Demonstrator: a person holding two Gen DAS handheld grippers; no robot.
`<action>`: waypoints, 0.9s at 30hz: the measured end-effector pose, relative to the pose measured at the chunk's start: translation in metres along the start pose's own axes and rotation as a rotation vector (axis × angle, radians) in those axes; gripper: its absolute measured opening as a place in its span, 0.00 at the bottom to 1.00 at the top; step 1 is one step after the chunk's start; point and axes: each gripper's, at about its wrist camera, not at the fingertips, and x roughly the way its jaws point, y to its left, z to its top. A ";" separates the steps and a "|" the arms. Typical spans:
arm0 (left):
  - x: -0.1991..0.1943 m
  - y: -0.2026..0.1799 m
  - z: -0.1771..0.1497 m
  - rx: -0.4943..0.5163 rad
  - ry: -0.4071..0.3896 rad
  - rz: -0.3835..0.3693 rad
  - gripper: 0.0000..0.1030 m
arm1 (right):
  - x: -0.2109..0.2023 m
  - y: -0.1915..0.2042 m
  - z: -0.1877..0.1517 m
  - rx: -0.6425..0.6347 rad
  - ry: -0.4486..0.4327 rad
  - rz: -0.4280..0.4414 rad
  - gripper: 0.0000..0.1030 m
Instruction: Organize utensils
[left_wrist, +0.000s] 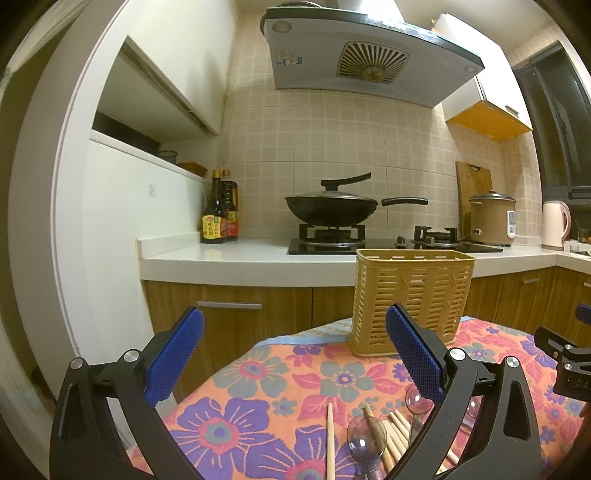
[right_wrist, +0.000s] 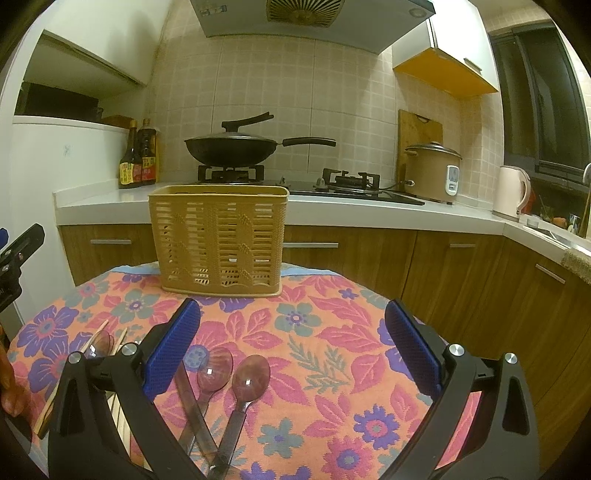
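The utensil basket is matt tan plastic with a slotted, woven-look wall. It stands on a floral towel of looped, rough cloth. In front of the basket lie clear, glossy plastic spoons tinted purple, and to their left pale, matt wooden chopsticks. Each gripper's pads are blue, finely ribbed rubbery plastic on matt black arms with shiny metal bolts. Behind the basket, the countertop is smooth and glossy white, and the wok is dark and dull.
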 end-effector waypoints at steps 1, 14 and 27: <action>0.000 0.000 0.000 0.000 0.001 0.002 0.93 | 0.000 0.001 0.000 -0.002 0.002 0.001 0.93; -0.001 0.002 0.001 -0.002 0.002 0.001 0.93 | 0.001 0.003 -0.001 -0.012 0.004 -0.003 0.93; 0.011 0.032 0.005 -0.060 0.133 -0.080 0.93 | 0.011 -0.001 -0.002 0.004 0.044 -0.047 0.93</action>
